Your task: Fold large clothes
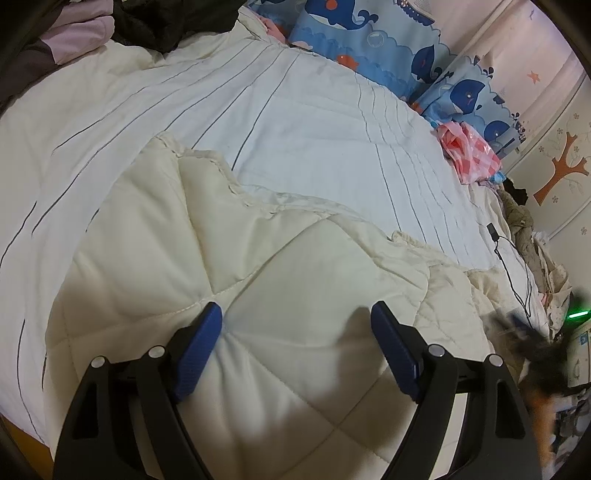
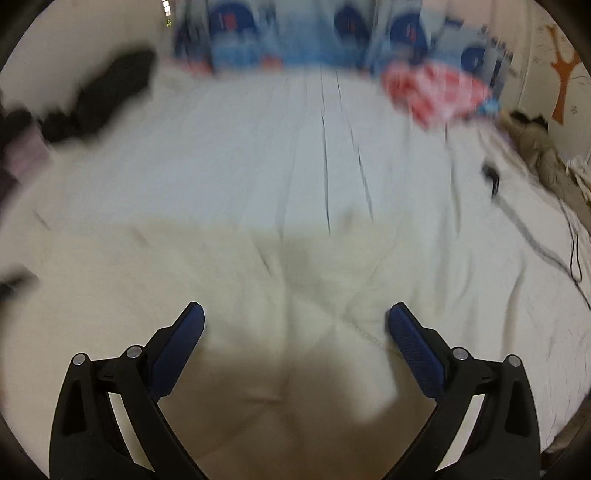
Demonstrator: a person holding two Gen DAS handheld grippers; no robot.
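A cream quilted garment (image 1: 236, 295) lies part-folded on the striped bed (image 1: 295, 122); left tool (image 1: 297, 325) and right tool (image 2: 295, 328), seemingly between folds, hover wide open and empty, needing an edge to pinch next.

I see a bed (image 1: 295, 110) filling the frame, whale-print pillows (image 1: 369, 33) top centre, a tree decal (image 1: 561, 166) on the right wall.

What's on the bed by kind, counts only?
Cream quilt: 1
Striped white sheet: 1
Whale pillows: 2
Pink checked cloth: 1
Black garment: 1
Black cable: 1
Total: 7
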